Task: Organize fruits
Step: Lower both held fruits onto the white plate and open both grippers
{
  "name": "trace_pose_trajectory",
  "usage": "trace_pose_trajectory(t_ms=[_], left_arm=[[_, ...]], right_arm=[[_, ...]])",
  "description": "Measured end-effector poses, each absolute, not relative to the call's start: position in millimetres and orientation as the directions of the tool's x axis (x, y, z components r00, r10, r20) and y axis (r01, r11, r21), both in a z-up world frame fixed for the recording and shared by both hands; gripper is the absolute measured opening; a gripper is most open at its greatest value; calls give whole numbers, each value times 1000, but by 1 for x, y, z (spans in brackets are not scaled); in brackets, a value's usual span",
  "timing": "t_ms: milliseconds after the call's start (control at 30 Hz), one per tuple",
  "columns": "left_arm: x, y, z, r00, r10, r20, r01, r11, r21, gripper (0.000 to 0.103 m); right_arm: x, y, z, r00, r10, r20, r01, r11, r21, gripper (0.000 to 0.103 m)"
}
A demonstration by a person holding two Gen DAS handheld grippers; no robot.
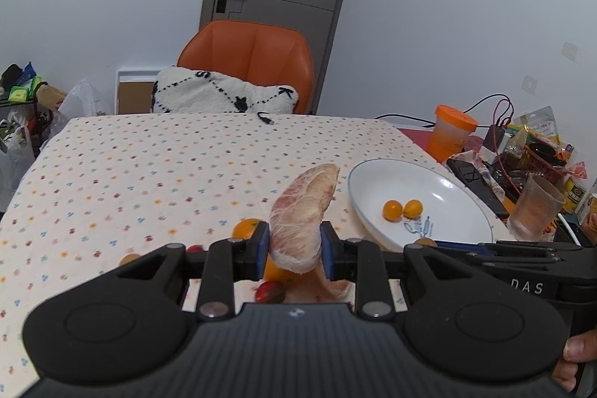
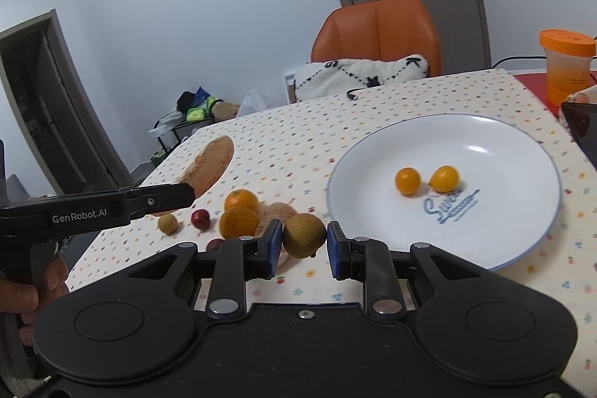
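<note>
Your left gripper clamps a pomelo segment upright and clear of the cloth, presumably so it can travel to the plate. Your right gripper pinches a small brown fruit near the plate's rim. Just beyond, loose oranges and red berries wait on the tablecloth; farther right, two yellow tomatoes already sit in the plate.

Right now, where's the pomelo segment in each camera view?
Left wrist: pomelo segment at lower centre, clamped in the left gripper.
Right wrist: far left of middle, its top showing behind the left gripper's arm.
Shared landmark: the white plate holding two yellow tomatoes.
</note>
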State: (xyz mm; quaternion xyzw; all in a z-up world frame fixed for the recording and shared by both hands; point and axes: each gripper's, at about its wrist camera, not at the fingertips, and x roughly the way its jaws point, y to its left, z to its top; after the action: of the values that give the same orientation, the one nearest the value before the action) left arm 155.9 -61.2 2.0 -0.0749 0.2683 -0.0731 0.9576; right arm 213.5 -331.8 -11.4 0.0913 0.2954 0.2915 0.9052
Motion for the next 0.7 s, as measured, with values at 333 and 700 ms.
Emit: trace_pose_trajectory(t_ms=[333,700], left_arm=[[171,-86,1,842,-207,-498,129,974,-187,27],[191,-113,-3,824,-239,-513,161,968,-193,27]], right_arm=[[223,-357,-15,703,522,-483,-403,852,334,24],[234,-380,-25,740,449,-500,-327,891,316,27]])
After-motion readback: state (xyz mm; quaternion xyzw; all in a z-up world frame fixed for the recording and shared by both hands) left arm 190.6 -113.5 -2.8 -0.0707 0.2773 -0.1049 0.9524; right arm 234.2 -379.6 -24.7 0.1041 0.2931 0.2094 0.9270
